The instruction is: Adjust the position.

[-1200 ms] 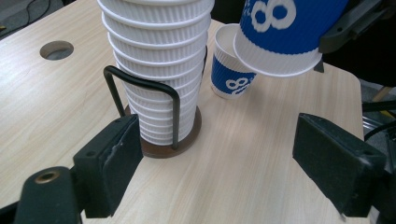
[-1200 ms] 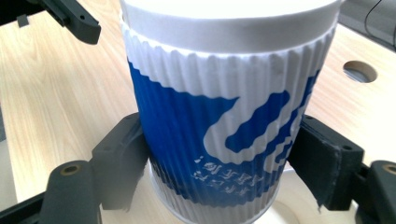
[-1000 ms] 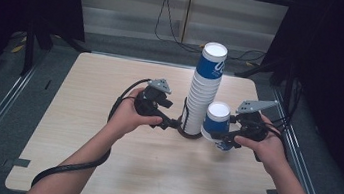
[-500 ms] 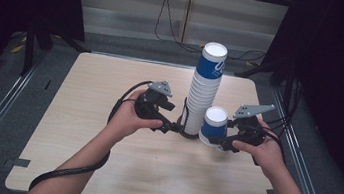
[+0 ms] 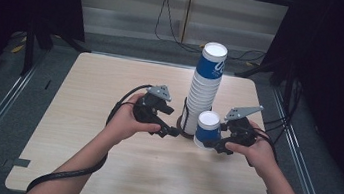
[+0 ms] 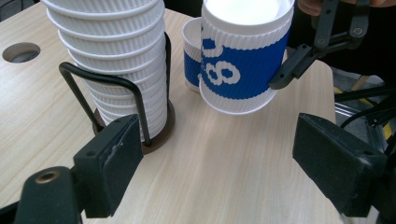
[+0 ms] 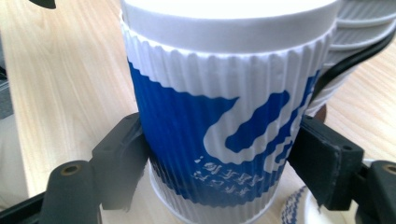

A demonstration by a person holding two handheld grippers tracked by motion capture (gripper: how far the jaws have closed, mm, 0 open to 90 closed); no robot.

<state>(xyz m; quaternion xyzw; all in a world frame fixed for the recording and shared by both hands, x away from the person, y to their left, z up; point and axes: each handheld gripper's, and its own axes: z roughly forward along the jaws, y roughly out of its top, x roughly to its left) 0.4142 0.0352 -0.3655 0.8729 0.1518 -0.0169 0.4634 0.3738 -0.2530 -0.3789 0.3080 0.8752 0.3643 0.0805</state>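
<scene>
Pale wood grain of the table (image 5: 100, 168) lies under two bare forearms that come in from the near edge and angle inward toward its middle. Each hand wraps the black body of its gripper, knuckles up, jaws pointing inward and roughly level. The right gripper (image 5: 215, 144) is clamped on a blue-and-white ribbed paper cup (image 5: 207, 129), one pad pressed to each side of its wall; in the left gripper view the cup (image 6: 243, 60) hangs tilted just above the tabletop, with a second cup (image 6: 191, 51) standing close behind it. The left gripper (image 5: 169, 131) has its jaws spread wide with nothing between them, their tips just beside the base of the tall cup stack (image 5: 203, 91). That stack sits upright in a black wire holder (image 6: 116, 93) on a round dark base, between the two hands and slightly farther off.
</scene>
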